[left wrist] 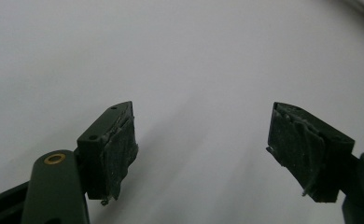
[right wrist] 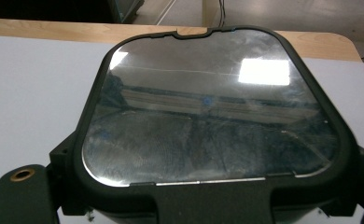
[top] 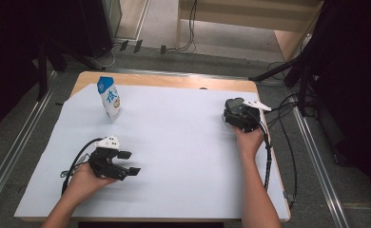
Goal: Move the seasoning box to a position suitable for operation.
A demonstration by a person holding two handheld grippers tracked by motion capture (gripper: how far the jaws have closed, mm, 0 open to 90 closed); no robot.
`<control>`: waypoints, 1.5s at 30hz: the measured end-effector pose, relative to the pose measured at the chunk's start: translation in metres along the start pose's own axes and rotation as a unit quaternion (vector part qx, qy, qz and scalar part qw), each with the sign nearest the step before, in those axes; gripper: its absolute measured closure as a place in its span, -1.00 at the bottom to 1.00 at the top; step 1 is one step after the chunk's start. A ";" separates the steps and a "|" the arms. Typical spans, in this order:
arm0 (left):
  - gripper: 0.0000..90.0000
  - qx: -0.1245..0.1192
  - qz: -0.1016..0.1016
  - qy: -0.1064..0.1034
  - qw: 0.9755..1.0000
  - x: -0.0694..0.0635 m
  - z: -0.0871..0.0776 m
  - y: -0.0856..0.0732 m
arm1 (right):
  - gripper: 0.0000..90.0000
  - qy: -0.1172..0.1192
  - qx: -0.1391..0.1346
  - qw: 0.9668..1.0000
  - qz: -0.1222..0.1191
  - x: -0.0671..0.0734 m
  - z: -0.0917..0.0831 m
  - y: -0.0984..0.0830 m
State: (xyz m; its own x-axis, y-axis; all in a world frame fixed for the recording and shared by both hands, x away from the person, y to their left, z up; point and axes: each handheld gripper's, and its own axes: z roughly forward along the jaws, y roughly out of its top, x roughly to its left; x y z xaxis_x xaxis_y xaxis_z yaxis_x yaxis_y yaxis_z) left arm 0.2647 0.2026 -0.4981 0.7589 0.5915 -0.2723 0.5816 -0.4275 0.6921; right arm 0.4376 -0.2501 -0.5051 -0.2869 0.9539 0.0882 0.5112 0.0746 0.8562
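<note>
Holding a dark square lid with a glossy top, right gripper sits at 3 o'clock on the counter; fingers clamp the lid's near edge, hidden under the rim. Left gripper rests at 8 o'clock on the white sheet, fingers wide, nothing between. Carton stands upright at 11 o'clock, well apart from both.
</note>
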 end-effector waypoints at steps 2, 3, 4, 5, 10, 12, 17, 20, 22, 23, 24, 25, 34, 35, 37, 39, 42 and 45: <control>-0.47 -0.001 -0.001 -0.002 1.000 0.001 0.000 0.000 | -0.67 -0.002 -0.001 1.000 -0.007 0.000 0.000 0.000; -0.47 -0.001 -0.002 -0.002 1.000 0.001 0.000 0.000 | -0.67 -0.003 -0.001 1.000 -0.011 0.000 0.000 0.001; -0.47 -0.001 -0.001 -0.002 1.000 0.001 0.000 0.000 | -0.66 -0.003 -0.001 1.000 -0.014 0.000 -0.001 0.001; -0.47 0.000 0.000 -0.001 1.000 0.000 0.001 0.000 | -0.66 -0.002 0.000 1.000 -0.013 0.000 -0.001 0.001; -0.47 0.008 0.000 -0.007 1.000 -0.002 0.005 0.001 | -0.64 -0.002 0.002 1.000 -0.011 -0.002 -0.003 0.004; -0.47 0.012 -0.001 -0.009 1.000 -0.002 0.007 0.001 | -0.64 0.000 0.002 1.000 -0.005 -0.002 -0.004 0.004; -0.48 0.008 -0.003 -0.018 1.000 0.000 0.008 0.002 | -0.64 0.011 -0.007 1.000 0.006 -0.001 -0.011 0.009; -0.49 -0.002 -0.010 -0.025 1.000 0.002 0.007 0.001 | -0.64 0.024 -0.008 1.000 0.004 0.004 -0.019 0.011; -0.49 -0.001 -0.009 -0.024 1.000 0.002 0.007 0.002 | -0.64 0.031 -0.003 0.999 -0.016 0.012 -0.027 0.011; -0.49 -0.002 -0.006 -0.022 1.000 0.002 0.007 0.003 | -0.64 0.031 -0.003 0.999 -0.016 0.012 -0.027 0.011; -0.49 -0.004 -0.009 -0.022 1.000 0.002 0.008 0.004 | -0.64 0.032 -0.002 0.999 -0.022 0.015 -0.029 0.011; -0.50 -0.004 -0.007 -0.022 1.000 0.002 0.008 0.005 | -0.64 0.033 -0.001 0.999 -0.024 0.017 -0.031 0.010; -0.50 -0.023 -0.021 -0.012 0.999 0.004 0.012 0.015 | -0.64 0.069 0.013 0.997 -0.028 0.036 -0.045 0.001; -0.50 -0.019 -0.018 -0.011 1.000 0.005 0.013 0.016 | -0.64 0.069 0.013 0.997 -0.028 0.036 -0.045 0.001; -0.50 -0.017 -0.021 -0.014 1.000 0.005 0.016 0.017 | -0.64 0.073 0.012 0.997 -0.031 0.040 -0.049 -0.001; -0.50 -0.022 -0.031 -0.024 0.999 0.006 0.019 0.018 | -0.64 0.080 0.013 0.996 -0.034 0.044 -0.052 -0.005; -0.50 -0.019 -0.024 -0.027 0.999 0.006 0.022 0.021 | -0.64 0.084 0.020 0.995 -0.042 0.050 -0.056 -0.008; -0.49 -0.016 -0.018 -0.021 0.999 0.006 0.024 0.023 | -0.64 0.090 0.025 0.994 -0.047 0.057 -0.059 -0.012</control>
State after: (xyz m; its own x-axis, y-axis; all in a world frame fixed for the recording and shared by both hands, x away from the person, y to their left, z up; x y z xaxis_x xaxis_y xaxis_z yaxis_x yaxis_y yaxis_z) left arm 0.2897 0.1799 -0.5004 0.7501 0.5758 -0.3252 0.5996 -0.3848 0.7017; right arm 0.3679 -0.2140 -0.4803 -0.4739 0.8745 0.1030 0.5130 0.1791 0.8395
